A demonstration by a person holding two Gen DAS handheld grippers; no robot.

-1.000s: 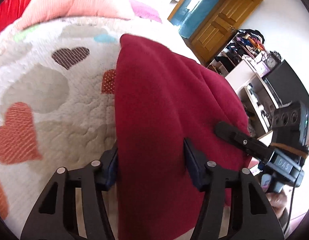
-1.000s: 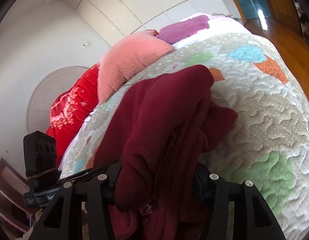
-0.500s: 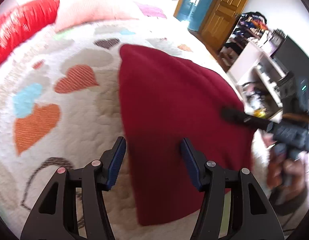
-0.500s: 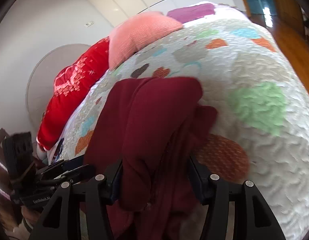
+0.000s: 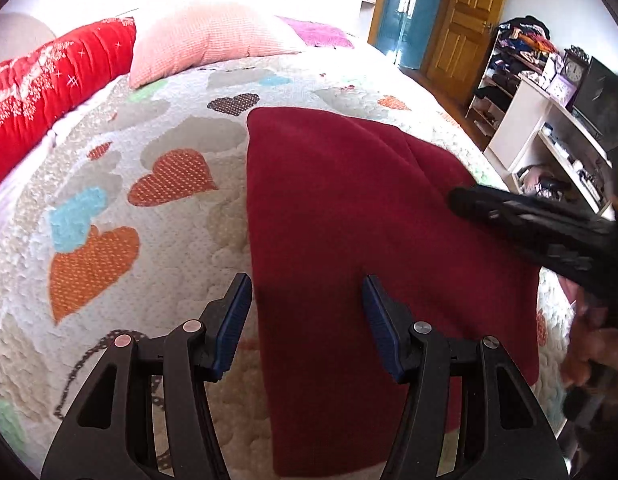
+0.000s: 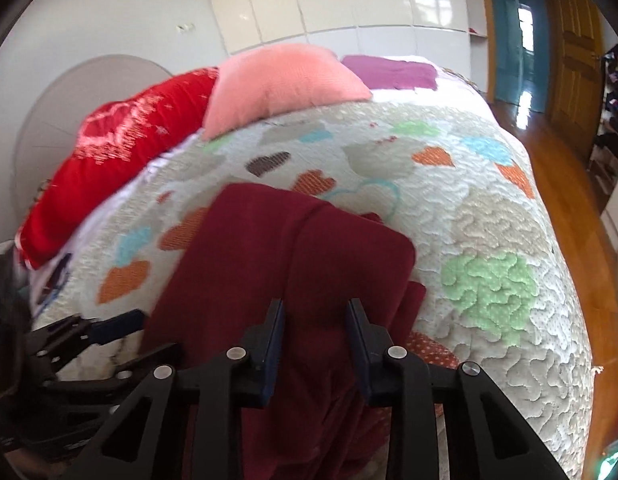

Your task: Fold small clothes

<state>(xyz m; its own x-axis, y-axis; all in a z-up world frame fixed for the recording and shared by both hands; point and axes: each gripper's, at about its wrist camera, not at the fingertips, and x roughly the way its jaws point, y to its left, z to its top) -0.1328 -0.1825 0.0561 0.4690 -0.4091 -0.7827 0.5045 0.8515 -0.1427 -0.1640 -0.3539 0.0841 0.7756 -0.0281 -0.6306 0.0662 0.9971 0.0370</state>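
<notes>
A dark red garment (image 5: 349, 216) lies folded flat on the heart-patterned quilt (image 5: 109, 184); it also shows in the right wrist view (image 6: 277, 256). My left gripper (image 5: 307, 300) is open and empty, hovering above the garment's left near edge. My right gripper (image 6: 315, 320) is open above the garment's near end; it shows in the left wrist view (image 5: 509, 216) over the garment's right side. The garment's near part hangs over the bed edge under the right gripper.
A red pillow (image 5: 41, 84), a pink pillow (image 5: 213, 36) and a purple cloth (image 5: 317, 34) lie at the head of the bed. White shelves (image 5: 541, 140) with clutter and a wooden door (image 5: 465, 16) stand right. Wooden floor (image 6: 569, 184) lies beyond the bed.
Both grippers have let go of the garment and pulled back from it. The garment has dropped flat onto the quilt.
</notes>
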